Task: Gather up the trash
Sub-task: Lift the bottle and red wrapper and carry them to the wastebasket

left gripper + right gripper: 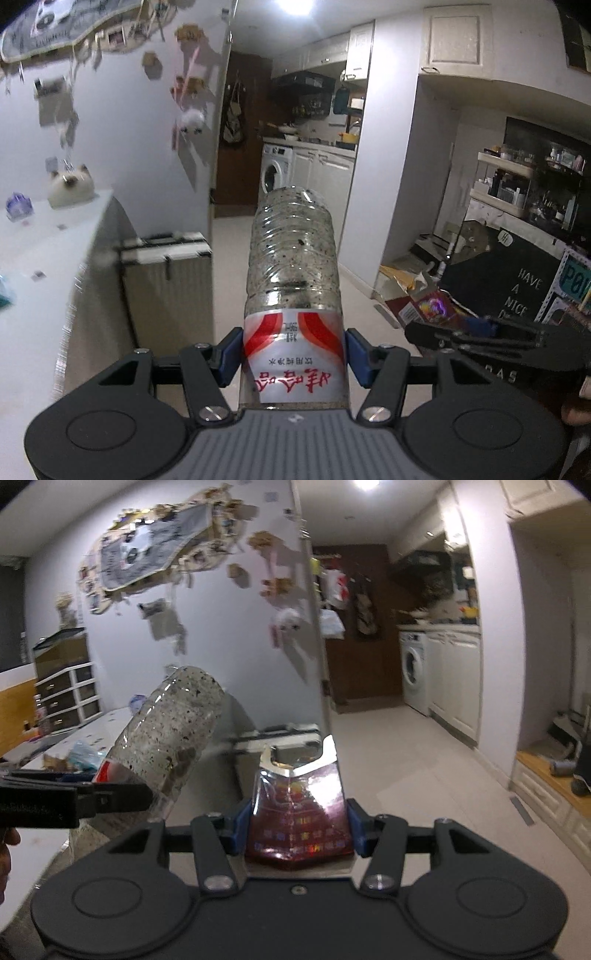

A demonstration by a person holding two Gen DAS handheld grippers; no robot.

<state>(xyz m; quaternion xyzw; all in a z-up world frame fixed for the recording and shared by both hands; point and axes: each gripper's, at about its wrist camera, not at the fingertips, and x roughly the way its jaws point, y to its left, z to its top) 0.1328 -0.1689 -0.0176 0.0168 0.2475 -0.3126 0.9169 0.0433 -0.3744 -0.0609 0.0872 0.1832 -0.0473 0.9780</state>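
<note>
Presently both hands loaded, mid-carry. Left gripper [293, 360]: blue fingers [229, 356] pinching plastic bottle [293, 258] at label band, base pointing away, clear of table [55, 236] at left; inside of bottle speckled dark, so trash. Grip at label: likely firmer than on ribbed body. Right gripper [297, 825]: fingers [356, 829] pinching dark red foil wrapper [297, 812], torn silver edge forward, held flat between pads. No bin visible in either view; floor ahead open. Judgement: collection done, drop-off pending.
</note>
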